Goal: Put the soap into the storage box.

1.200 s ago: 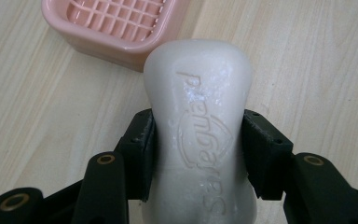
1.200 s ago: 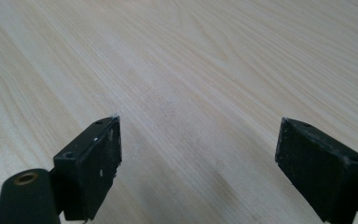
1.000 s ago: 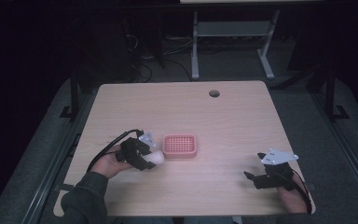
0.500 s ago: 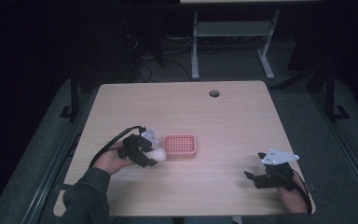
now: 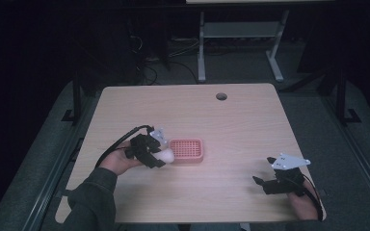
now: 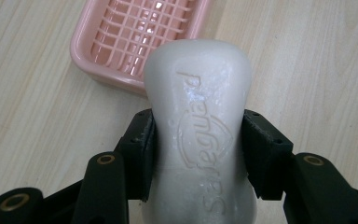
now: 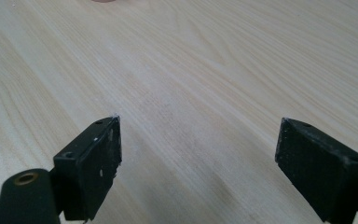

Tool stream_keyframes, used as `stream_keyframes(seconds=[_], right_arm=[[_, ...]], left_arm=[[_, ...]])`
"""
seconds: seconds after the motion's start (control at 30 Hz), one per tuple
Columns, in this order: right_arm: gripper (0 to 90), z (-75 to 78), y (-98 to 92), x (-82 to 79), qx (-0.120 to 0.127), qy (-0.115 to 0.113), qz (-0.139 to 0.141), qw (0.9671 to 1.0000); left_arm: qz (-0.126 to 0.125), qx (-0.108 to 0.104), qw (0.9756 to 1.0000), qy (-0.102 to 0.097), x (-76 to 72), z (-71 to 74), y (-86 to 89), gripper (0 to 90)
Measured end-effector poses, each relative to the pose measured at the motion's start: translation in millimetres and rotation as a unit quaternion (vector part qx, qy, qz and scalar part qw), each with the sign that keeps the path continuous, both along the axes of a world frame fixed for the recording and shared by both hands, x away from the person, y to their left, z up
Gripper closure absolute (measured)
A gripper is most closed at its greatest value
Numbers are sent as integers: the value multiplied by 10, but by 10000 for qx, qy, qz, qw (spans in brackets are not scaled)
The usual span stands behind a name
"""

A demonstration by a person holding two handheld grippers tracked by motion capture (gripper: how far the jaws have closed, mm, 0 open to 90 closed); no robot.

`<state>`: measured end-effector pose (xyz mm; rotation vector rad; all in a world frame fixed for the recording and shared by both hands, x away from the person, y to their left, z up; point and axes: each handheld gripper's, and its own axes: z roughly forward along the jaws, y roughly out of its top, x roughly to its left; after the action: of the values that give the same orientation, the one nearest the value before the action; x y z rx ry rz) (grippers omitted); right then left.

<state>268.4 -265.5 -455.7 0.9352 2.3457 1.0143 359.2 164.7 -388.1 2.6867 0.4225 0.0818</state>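
- The left gripper (image 5: 160,156) was clamped on a white soap bar (image 6: 199,121); in the left gripper view both pads pressed the bar's narrow waist, the embossed face up, its far end jutting past the jaws.
- The bar was held just short of the near-left corner of the pink soap dish (image 6: 135,39), its tip overlapping that rim in the left gripper view. From above, the bar (image 5: 165,155) sat against the dish's (image 5: 187,150) left edge.
- The dish's gridded floor was bare.
- The right gripper (image 7: 200,154) stood wide open with nothing between its pads, over plain tabletop.
- In the high view that gripper (image 5: 275,180) sat near the table's (image 5: 250,125) front-right corner, close to the front edge, well apart from the dish.
- Open wood lay between the two grippers and across the whole far half of the table, apart from a round cable hole (image 5: 221,96) near the far edge.
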Motion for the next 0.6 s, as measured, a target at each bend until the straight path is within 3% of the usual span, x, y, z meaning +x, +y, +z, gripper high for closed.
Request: stream_keyframes(seconds=[0.6], right_arm=[[138, 10, -6, -3, 50, -21, 12, 10000]], left_arm=[[-80, 82, 9999, 0, 135, 65, -135, 492]])
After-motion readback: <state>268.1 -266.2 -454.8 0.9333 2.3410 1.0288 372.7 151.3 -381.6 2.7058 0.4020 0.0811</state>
